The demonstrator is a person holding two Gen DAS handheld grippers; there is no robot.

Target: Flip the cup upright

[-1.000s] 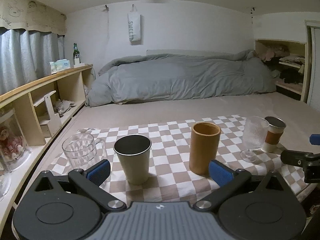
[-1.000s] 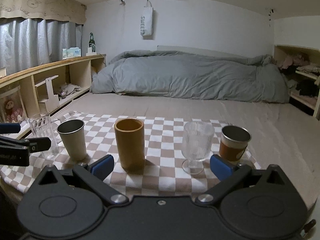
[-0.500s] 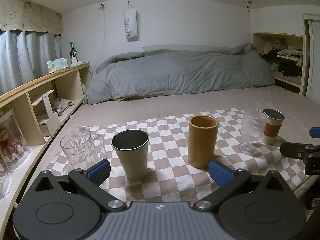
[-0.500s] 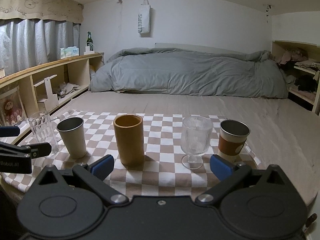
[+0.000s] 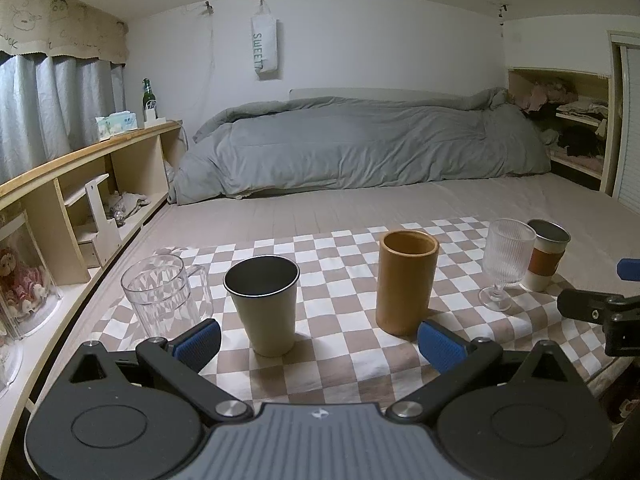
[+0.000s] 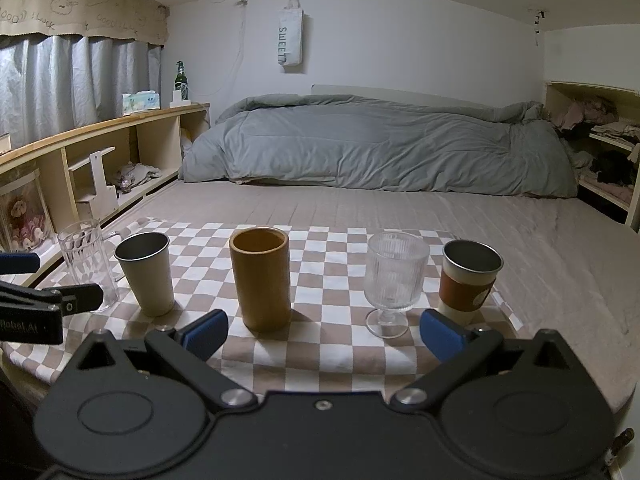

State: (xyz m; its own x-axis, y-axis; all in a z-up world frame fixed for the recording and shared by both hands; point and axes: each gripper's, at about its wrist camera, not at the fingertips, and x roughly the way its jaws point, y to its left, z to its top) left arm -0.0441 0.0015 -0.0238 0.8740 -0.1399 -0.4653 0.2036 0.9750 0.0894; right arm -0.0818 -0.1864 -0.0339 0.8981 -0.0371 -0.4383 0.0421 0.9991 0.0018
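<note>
Fingers wide apart, empty on left gripper and right gripper; all five cups upright; ribbed stemmed glass looks fragile, slippery: grip bowl, not stem.

I draw both tongs back and up from the checkered cloth, so the five cups sit lower and farther off in both views. My left gripper and right gripper stay spread wide, holding nothing.
</note>
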